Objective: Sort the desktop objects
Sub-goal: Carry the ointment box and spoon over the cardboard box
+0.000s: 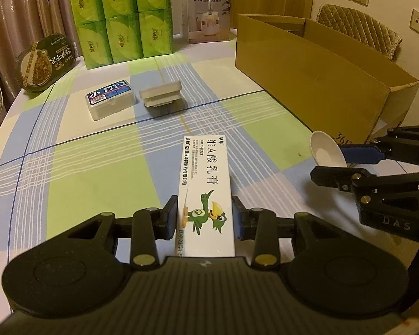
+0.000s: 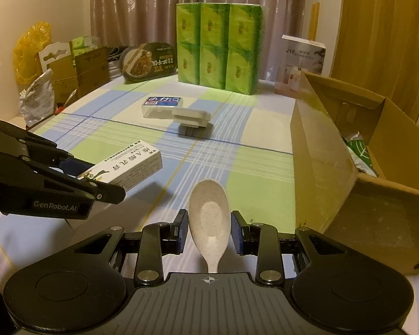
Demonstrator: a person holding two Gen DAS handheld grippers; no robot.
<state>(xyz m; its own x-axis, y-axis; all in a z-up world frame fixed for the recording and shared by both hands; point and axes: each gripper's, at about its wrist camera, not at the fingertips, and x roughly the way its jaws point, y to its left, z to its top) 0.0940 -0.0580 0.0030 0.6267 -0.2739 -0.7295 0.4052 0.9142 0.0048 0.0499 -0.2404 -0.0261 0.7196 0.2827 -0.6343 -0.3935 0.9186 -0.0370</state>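
Note:
My left gripper is shut on a long white ointment box printed with a green bird, which sticks out forward above the checked tablecloth. To its right, my right gripper is shut on a white spoon. In the right wrist view the speckled spoon lies bowl up between the pads of the right gripper. There the left gripper shows at the left with the ointment box in it. An open cardboard box stands on the right.
A clear case with a blue label and a white-and-grey block lie mid-table. Green tissue packs, a humidifier carton and a noodle bowl line the back. The cardboard box holds a green packet.

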